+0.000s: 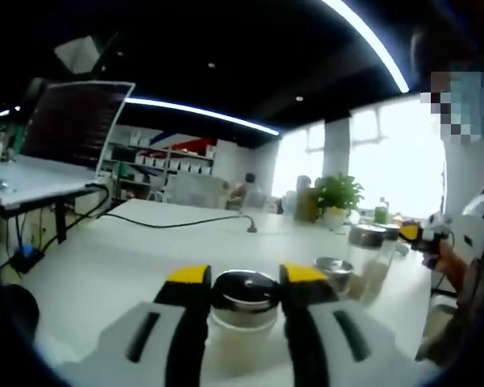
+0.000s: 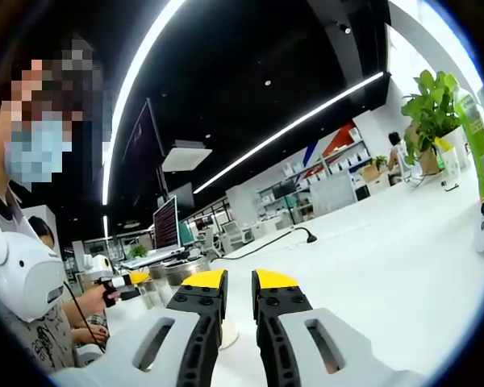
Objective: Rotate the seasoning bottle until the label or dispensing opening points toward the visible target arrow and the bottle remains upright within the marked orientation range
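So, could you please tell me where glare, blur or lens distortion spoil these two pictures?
Left gripper view: the windows blow out white, and the bottle between the left hand-held gripper jaws looks soft. Right gripper view: the ceiling light strips bend into arcs from the fisheye, and daylight washes out the table by the plant.

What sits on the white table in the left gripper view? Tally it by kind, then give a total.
Metal-capped containers: 3
Potted plant: 1
Green bottle: 1
Black cable: 1
Total: 6
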`<state>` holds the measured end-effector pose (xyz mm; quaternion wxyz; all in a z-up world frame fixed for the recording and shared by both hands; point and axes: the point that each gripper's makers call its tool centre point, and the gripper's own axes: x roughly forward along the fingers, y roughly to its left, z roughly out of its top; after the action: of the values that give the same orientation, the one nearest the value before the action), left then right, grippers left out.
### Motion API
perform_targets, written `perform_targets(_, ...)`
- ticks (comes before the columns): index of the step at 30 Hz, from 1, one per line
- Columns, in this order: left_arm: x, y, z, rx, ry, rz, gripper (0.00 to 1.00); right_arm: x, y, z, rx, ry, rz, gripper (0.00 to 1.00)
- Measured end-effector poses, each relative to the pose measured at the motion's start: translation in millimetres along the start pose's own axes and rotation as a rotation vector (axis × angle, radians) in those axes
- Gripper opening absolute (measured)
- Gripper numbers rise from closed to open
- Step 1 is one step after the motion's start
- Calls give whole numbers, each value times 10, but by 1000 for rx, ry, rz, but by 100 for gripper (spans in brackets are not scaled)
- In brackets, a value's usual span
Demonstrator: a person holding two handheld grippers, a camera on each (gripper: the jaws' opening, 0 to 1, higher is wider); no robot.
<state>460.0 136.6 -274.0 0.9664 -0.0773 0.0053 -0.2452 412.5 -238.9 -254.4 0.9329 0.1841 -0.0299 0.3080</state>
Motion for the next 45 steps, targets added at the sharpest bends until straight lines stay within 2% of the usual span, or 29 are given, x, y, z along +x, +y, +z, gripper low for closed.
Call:
perform_targets(6,14,-38,-12,-12,22,-64,35,-3,-9,-15,7,1,-3,10)
perform_targets(19,36,-99,-49,-3,53,-149,35,19,-6,-20,0,6,2,10)
perform_targets(25,24,-107,-55,-14,61,-215,35,25,19,-24,0,8,7,10)
perform_targets(31,31,-151,-74,11,104,-287,35,21,54,-17,1,6,11,10)
perform_targets(41,14,-189,-79,-1,101,-381,35,76,136,-33,-6,12,28,10)
perform_targets(45,9,-186,-76,-1,98,-396,35,92,157,-38,-13,17,37,10)
